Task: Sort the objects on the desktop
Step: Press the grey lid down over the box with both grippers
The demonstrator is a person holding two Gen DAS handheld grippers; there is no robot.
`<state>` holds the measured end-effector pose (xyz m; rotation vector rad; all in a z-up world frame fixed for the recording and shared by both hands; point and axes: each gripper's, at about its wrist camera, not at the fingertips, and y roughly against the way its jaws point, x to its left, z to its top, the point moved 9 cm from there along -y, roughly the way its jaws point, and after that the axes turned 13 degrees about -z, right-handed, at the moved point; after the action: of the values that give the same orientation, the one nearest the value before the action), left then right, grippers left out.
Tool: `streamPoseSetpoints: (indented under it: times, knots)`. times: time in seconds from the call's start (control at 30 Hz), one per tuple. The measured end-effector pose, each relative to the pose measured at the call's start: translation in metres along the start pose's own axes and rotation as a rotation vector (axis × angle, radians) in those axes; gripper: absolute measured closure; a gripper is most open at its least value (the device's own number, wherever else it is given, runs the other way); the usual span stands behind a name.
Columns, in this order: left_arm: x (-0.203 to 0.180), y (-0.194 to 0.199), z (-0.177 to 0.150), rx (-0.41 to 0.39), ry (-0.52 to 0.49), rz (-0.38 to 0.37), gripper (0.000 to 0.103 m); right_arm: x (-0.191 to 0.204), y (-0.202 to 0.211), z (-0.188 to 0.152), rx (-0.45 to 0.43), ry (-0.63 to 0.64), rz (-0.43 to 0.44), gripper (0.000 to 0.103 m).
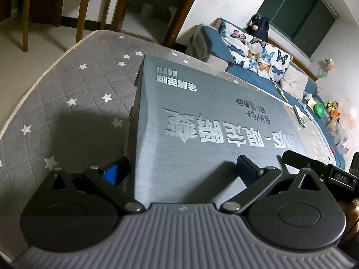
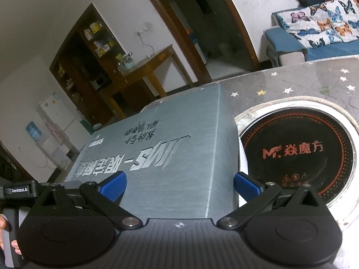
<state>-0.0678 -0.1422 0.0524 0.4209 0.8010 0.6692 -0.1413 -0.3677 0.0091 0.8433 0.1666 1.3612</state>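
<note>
Both hand-held grippers, left [image 1: 181, 168] and right [image 2: 179, 185], are gaping wide, empty, straddling the grey box [image 1: 202, 116] edges, seemingly lining up for you to lift it.

Grey printed box [image 1: 202, 121] lies flat on the star-patterned tabletop [image 1: 67, 94].

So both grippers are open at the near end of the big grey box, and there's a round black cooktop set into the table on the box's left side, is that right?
Not quite: the cooktop sits on the right side of the grey box, as the right wrist view shows. The rest holds: the left gripper and right gripper are both open at the box's near end.
</note>
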Motion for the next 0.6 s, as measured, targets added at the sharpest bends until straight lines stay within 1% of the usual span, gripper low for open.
streamPoseSetpoints:
  times: [0.6]
  knots:
    - [0.0049,0.0039,-0.0049,0.036,0.013,-0.012,0.003,0.0024,0.0018,0.0012,0.035,0.019,0.004,0.000]
